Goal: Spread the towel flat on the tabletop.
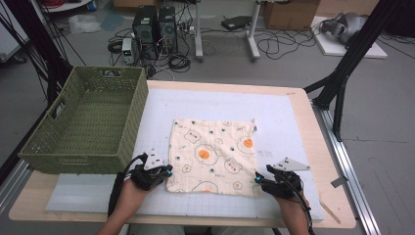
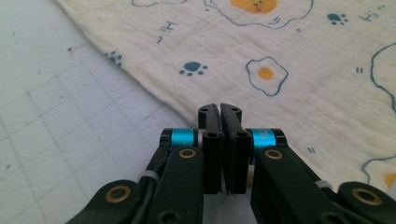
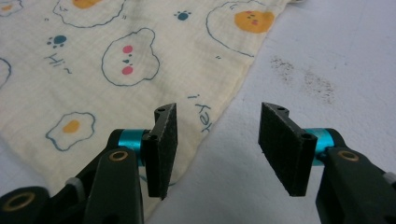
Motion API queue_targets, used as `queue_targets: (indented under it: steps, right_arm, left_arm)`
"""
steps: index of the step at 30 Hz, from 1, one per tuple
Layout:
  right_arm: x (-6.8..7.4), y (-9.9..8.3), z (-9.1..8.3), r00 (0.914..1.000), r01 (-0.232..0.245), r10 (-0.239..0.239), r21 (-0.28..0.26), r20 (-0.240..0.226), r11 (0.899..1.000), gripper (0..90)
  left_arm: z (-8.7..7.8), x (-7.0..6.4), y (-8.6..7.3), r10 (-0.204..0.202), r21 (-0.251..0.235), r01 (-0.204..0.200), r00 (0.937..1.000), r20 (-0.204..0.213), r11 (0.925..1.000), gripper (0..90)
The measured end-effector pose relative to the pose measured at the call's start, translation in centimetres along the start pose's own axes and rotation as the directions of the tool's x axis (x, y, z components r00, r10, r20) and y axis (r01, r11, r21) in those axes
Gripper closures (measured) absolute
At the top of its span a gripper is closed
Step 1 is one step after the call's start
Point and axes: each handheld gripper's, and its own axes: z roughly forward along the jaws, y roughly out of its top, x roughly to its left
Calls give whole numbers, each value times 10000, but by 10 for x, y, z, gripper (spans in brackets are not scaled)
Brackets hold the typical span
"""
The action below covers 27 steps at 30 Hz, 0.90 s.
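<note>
Far left of the bench [image 1: 298, 105]: green wicker basket [image 1: 88, 122], empty, standing partly over the white gridded mat [image 1: 274, 112].

Left tool [image 1: 167, 170], at the cloth's near-left corner. In the left gripper view its jaws stand pressed together, clenched; the tool [image 2: 219, 108] meets the cloth edge, but whether any fabric is pinched between the jaws cannot be told from here.

Centre: the cloth [image 1: 213, 155], a cream square printed with fried eggs, bear faces and paw marks, lies flat and spread on the mat, just right of the basket and apart from it. Small tag at its far-right corner.

Right tool [image 1: 257, 179], at the near-right corner. In the right gripper view the tool [image 3: 215, 126] is released, jaws wide; one pad sits over the cloth edge [image 3: 140, 70], the other over bare mat.

Judgement: the step in hand looks like taking both near corners, probably to fold or lift the cloth. Next move calls for the right tool to drop lower, straddle the corner hem and close; the left grip wants confirming before any lift, else one corner drags.
</note>
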Motion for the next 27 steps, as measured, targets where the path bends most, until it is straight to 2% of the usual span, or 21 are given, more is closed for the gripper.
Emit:
queue_targets:
  steps: [5,7,9,12,14,18,21,24,26,27]
  right_arm:
    - [2,1,4,10000,1,0,114,-14,9999,432]
    - [2,2,7,10000,11,-11,104,6,9999,428]
    - [2,3,11,10000,43,-43,178,4,9998,438]
    - [4,3,16,9996,286,-286,423,-27,9987,477]
    - [3,4,15,9994,324,-328,555,67,9979,476]
    - [3,4,8,9966,681,-714,756,412,9948,448]
    - [-1,4,1,9989,397,-401,142,254,9991,362]
    - [-5,6,-8,9985,416,-395,-571,372,9975,275]
    - [-9,6,-12,9980,380,-328,-981,546,9945,201]
    - [-11,7,-14,9983,306,-246,-1131,533,9931,197]
  left_arm:
    - [-6,3,-5,-229,-60,230,9995,206,9997,858]
    - [-6,5,-5,-379,-149,383,9989,280,9992,799]
    - [-5,7,-5,-640,-415,653,9975,313,9970,681]
    - [-5,11,-5,-1021,-870,1053,9939,407,9906,564]
    - [-5,14,-4,-1343,-1219,1407,9892,592,9825,496]
    - [-4,17,-4,-1353,-1806,1421,9896,497,9732,411]
    - [-3,18,-3,-1421,-2172,1522,9879,618,9642,325]
    - [-5,16,-1,-1647,-2658,1709,9853,455,9488,227]
    - [-6,16,1,-1622,-2860,1631,9864,271,9442,180]
    - [-7,16,1,-1558,-2925,1584,9873,323,9431,180]
